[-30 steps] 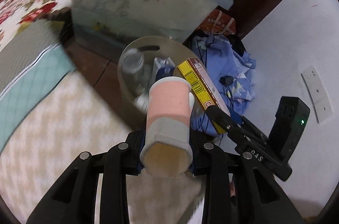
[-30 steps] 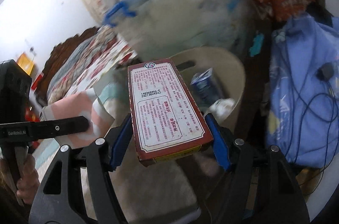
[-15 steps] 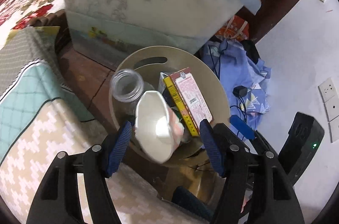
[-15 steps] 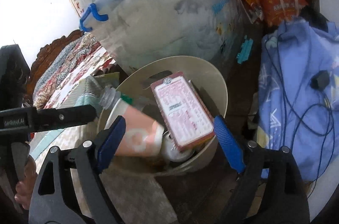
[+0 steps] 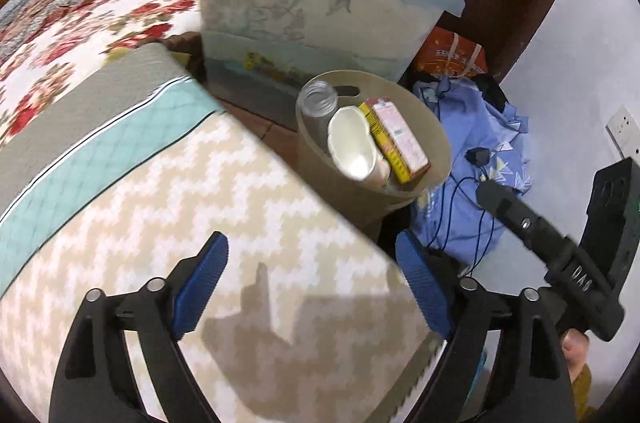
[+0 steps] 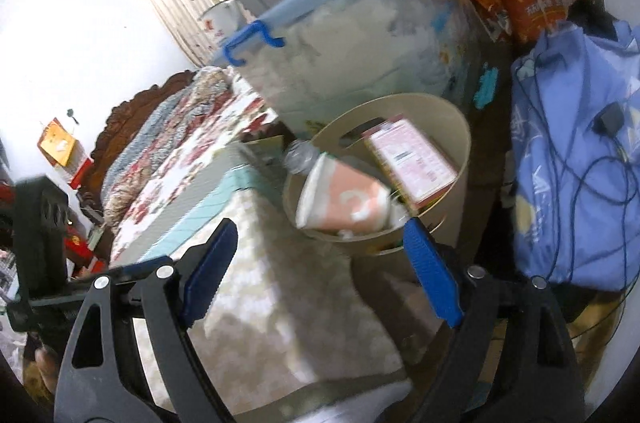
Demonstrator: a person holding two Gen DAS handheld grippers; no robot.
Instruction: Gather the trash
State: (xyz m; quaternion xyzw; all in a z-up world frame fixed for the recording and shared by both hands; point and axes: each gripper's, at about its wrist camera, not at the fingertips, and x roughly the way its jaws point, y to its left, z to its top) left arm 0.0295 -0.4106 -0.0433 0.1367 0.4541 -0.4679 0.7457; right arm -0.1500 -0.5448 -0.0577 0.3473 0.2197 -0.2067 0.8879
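Observation:
A beige round bin (image 5: 436, 147) (image 6: 460, 131) stands on the floor beside the bed. In it lie a pink paper cup (image 5: 352, 143) (image 6: 344, 203), a red and pink carton (image 5: 400, 139) (image 6: 412, 159) and a clear plastic bottle (image 5: 316, 99) (image 6: 298, 155). My left gripper (image 5: 312, 275) is open and empty, above the bed edge, short of the bin. My right gripper (image 6: 320, 263) is open and empty, just before the bin. The right gripper's body shows in the left wrist view (image 5: 552, 247).
A bed with a beige zigzag cover (image 5: 200, 203) and a floral quilt (image 5: 100, 19) lies left. A translucent storage box with a blue handle (image 5: 312, 7) (image 6: 360, 35) stands behind the bin. Blue cloth with black cables (image 5: 472, 163) (image 6: 580, 163) lies right, near a white wall.
Both grippers opened and let go of the cup and the carton, which now lie in the bin. Both grippers have drawn back and up from the bin.

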